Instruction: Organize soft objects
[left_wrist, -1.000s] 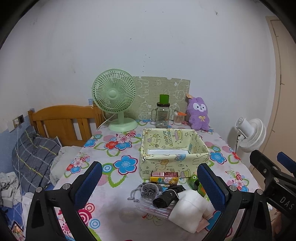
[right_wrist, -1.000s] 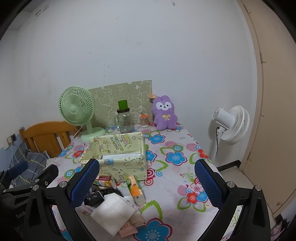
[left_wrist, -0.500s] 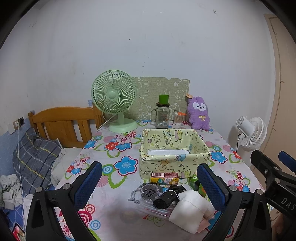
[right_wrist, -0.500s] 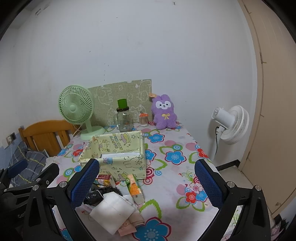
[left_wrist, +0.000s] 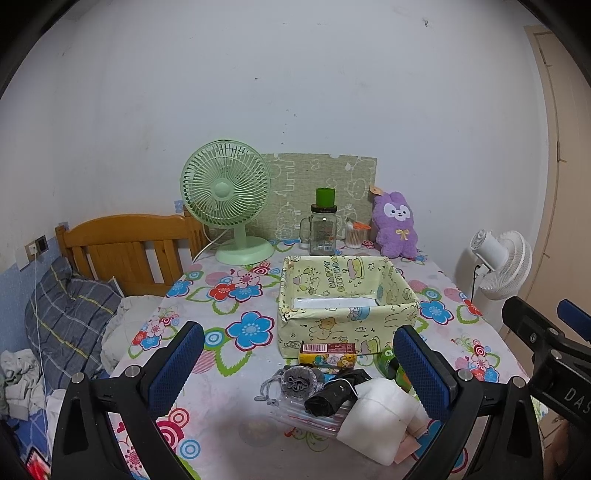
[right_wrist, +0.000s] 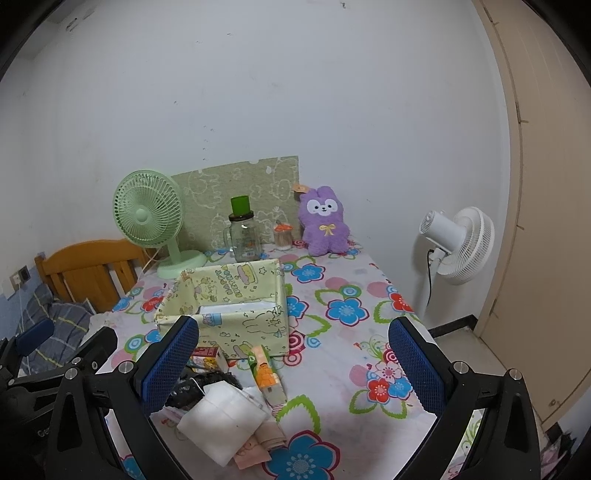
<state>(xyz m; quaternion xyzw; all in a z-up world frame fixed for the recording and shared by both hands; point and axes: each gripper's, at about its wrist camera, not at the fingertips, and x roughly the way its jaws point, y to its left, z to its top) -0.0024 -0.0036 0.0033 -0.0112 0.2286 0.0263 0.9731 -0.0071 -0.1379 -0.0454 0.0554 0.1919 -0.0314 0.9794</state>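
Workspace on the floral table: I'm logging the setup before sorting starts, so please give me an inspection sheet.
Surface: floral tablecloth, fully covered.
Job's things: white folded cloth, black bundle and grey drawstring pouch piled at the near edge; yellow fabric box behind them, holding something white.
Clutter: purple plush bunny, green desk fan, glass mug jar, small cartons.
Grippers: left gripper and right gripper open, holding nothing.
Cables: white fan's black cord.
Surroundings: wooden headboard, white fan.
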